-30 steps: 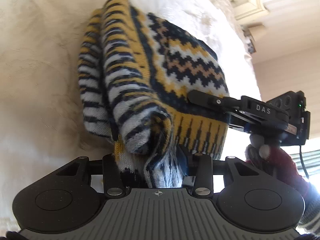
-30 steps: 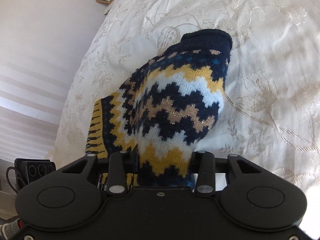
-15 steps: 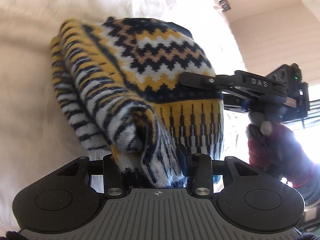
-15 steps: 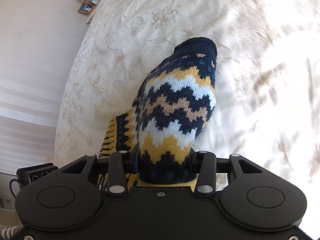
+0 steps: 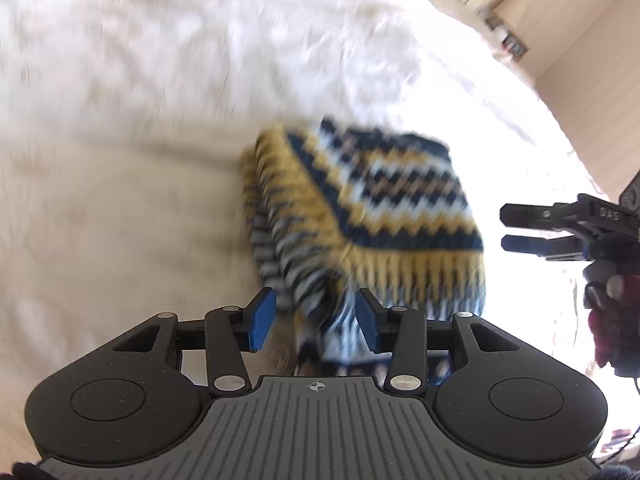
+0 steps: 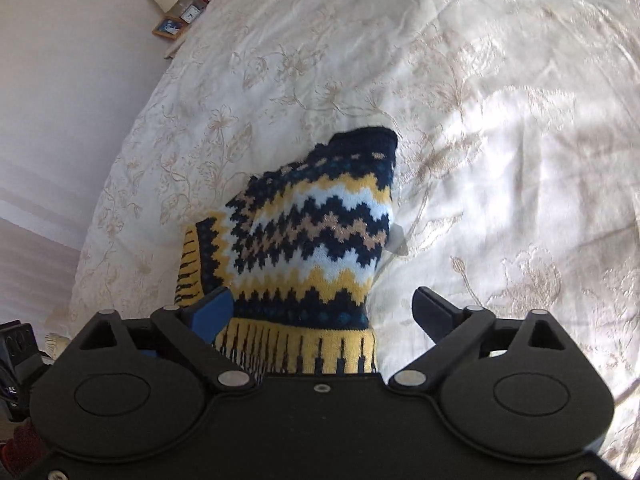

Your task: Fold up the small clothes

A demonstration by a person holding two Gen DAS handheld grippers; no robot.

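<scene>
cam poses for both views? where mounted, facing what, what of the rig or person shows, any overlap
Left wrist: on the left tongs, looking along the open fingers at the folded knit sweater on the bedspread; right tongs and a gloved hand show at right.
Right wrist: on the right tongs, open, facing the sweater and bedspread.
Shared: sweater and bedspread.

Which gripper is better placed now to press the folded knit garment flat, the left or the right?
Probably the right gripper: it is open, directly over the knit garment. The left gripper, also open, sits at its ragged striped edge.
</scene>
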